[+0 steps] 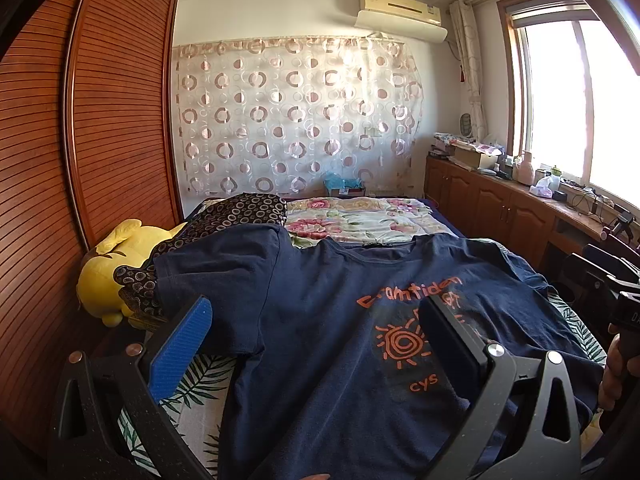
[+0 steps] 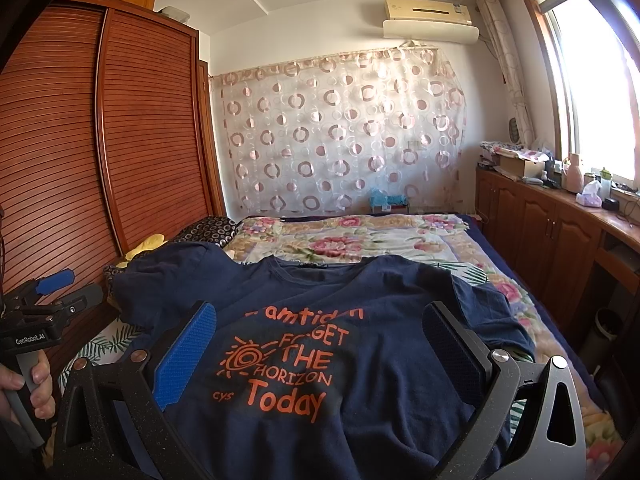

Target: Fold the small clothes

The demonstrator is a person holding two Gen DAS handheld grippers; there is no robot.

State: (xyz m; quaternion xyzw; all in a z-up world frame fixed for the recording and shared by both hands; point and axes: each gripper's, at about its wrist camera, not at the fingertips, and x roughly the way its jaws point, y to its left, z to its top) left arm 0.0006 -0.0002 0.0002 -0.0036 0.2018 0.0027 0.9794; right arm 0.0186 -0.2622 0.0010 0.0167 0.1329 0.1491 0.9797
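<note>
A navy T-shirt (image 1: 320,320) with orange print lies spread face up on the bed, collar away from me; it also shows in the right wrist view (image 2: 304,304). My left gripper (image 1: 316,340) is open and empty, held above the shirt's left half. My right gripper (image 2: 320,348) is open and empty above the printed chest. The left gripper (image 2: 60,292) shows at the left edge of the right wrist view, held in a hand. The right gripper's body shows at the right edge of the left wrist view.
A yellow plush toy (image 1: 108,272) and a dark patterned cloth (image 1: 240,212) lie at the bed's left. A floral quilt (image 2: 360,240) covers the far bed. A wooden wardrobe (image 1: 100,120) stands on the left, low cabinets (image 2: 560,232) with clutter under the window on the right.
</note>
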